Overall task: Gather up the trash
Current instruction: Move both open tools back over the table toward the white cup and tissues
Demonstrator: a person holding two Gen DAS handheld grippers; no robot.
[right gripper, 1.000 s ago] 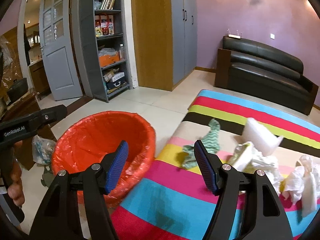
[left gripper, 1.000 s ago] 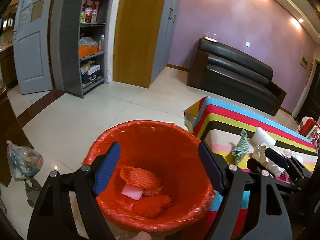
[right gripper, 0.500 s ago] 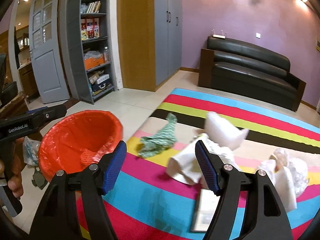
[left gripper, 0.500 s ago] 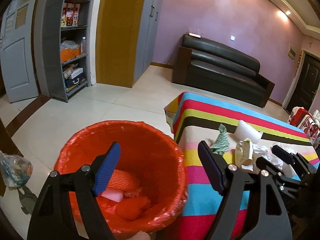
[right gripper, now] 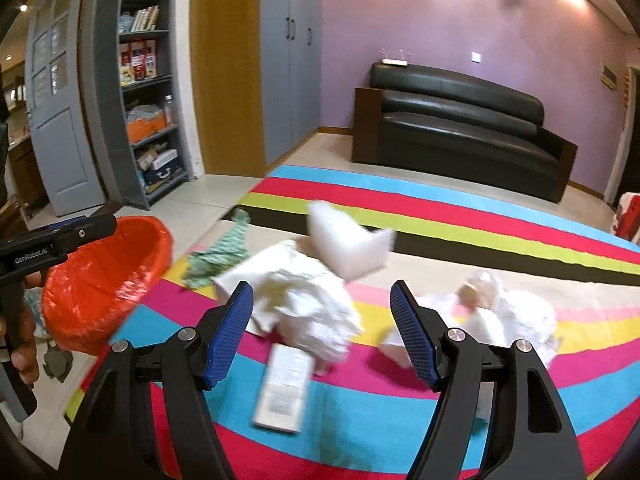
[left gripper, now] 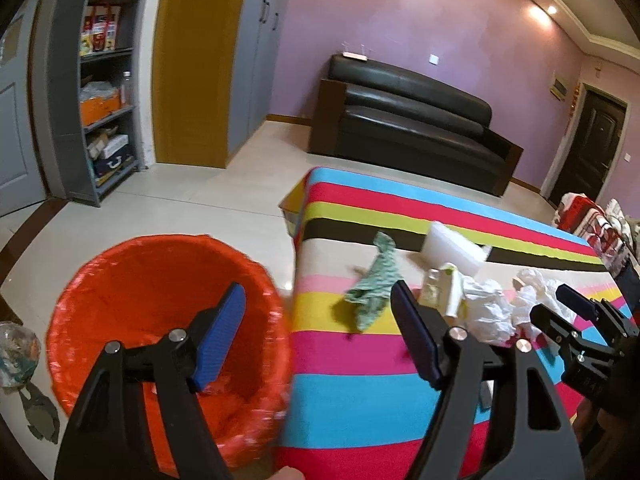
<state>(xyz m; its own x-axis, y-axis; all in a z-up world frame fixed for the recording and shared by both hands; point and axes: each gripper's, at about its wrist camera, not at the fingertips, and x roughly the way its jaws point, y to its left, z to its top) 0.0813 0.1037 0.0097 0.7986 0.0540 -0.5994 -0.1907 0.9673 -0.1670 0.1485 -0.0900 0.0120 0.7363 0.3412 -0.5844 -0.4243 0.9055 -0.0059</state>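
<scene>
An orange-lined bin [left gripper: 132, 288] stands on the floor by the left edge of the striped table [left gripper: 352, 360]; it also shows in the right wrist view [right gripper: 100, 276]. On the table lie a green cloth [left gripper: 374, 284], a white foam piece [right gripper: 344, 240], crumpled white paper [right gripper: 312, 304], a flat white box [right gripper: 284, 388] and more white wrappers [right gripper: 508, 312]. My left gripper [left gripper: 320, 336] is open and empty over the bin's right rim. My right gripper [right gripper: 322, 336] is open and empty, just above the crumpled paper.
A black sofa [right gripper: 460, 120] stands against the purple wall. A grey shelf unit [right gripper: 148, 92] and a grey door [right gripper: 56, 120] are at the left. A clear bag [left gripper: 16, 352] lies on the floor left of the bin.
Both grippers have swung right, away from the bin toward the table. The right gripper has come closer to the crumpled paper and white box. Both stay open.
</scene>
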